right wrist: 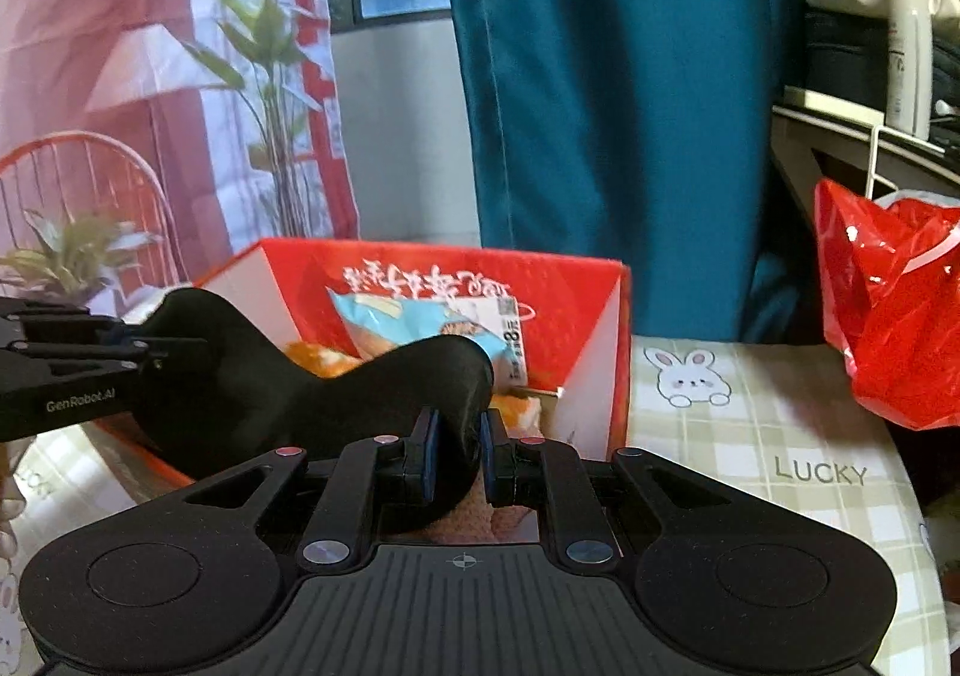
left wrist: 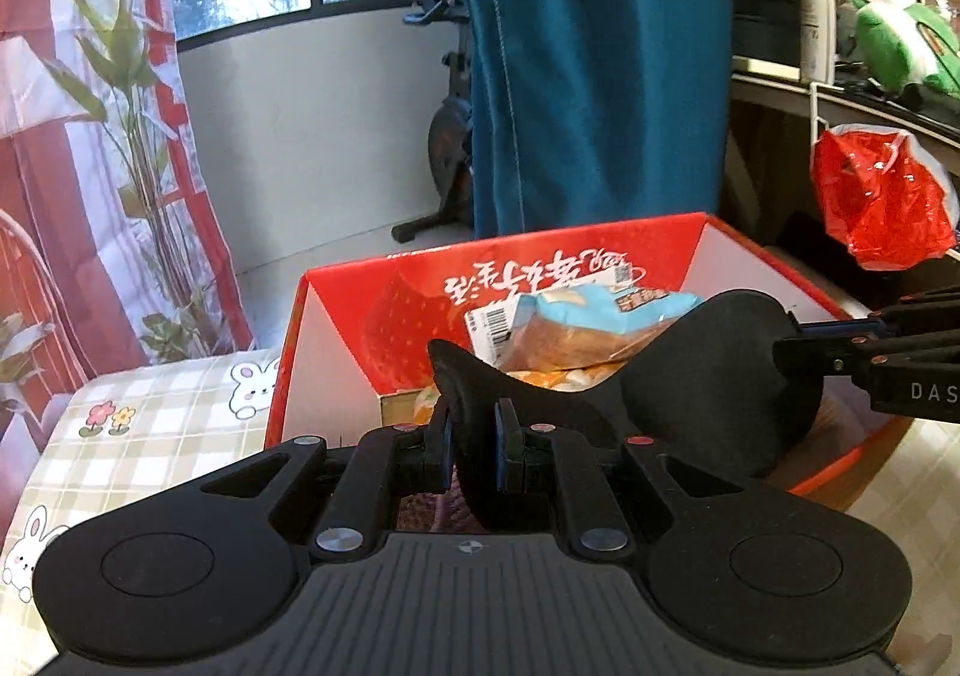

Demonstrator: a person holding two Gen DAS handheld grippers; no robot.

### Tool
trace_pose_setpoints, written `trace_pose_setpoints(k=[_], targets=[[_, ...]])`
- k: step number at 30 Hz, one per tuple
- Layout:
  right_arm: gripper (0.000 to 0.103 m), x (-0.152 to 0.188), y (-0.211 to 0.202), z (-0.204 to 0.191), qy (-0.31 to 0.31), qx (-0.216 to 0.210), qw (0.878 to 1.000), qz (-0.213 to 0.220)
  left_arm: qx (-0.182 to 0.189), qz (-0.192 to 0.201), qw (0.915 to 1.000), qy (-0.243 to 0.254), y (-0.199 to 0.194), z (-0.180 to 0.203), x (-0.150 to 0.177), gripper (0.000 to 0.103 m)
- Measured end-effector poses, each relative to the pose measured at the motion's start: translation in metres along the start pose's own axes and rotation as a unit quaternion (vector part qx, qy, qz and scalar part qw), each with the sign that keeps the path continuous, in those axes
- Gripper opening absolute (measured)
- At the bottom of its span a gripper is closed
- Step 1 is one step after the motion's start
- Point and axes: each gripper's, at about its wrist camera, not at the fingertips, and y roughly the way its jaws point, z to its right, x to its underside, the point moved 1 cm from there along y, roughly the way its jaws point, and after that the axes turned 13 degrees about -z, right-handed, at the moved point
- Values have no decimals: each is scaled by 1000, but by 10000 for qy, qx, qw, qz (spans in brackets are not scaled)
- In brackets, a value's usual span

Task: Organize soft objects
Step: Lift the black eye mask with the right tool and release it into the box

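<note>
My left gripper (left wrist: 474,436) and right gripper (right wrist: 456,451) each clamp one end of the black eye mask (left wrist: 690,388), held just before the red box (left wrist: 336,298).

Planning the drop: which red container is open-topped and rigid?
The red box, holding a snack bag; the red plastic bag hangs crumpled to its right.

Box (left wrist: 648,250) floor and near wall hidden behind black eye mask (left wrist: 690,376), snack bag (left wrist: 576,328) lower half covered by it, orange items beneath too small to identify, red plastic bag (right wrist: 888,316) cut by right edge, upside-down box lettering illegible
</note>
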Motion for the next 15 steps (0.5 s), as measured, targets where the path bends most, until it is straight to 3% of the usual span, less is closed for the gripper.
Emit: trace_pose_setpoints(k=[4, 6, 8, 12, 15], targets=[[14, -2, 4, 4, 107, -11, 9999, -61, 83, -78, 9999, -63, -1, -6, 0, 20], [16, -2, 2, 4, 86, 4, 9999, -62, 83, -125, 9998, -148, -5, -8, 0, 33], [19, -1, -1, 4, 74, 62, 9999, -48, 142, -163, 9994, -263, -9, -12, 0, 57], [26, 0, -14, 0, -12, 185, 9998, 66, 135, -129, 9993, -326, -22, -17, 2, 70], [35, 2, -27, -4, -127, 148, 9997, 159, 68, -46, 9993, -375, -36, -19, 4, 86]])
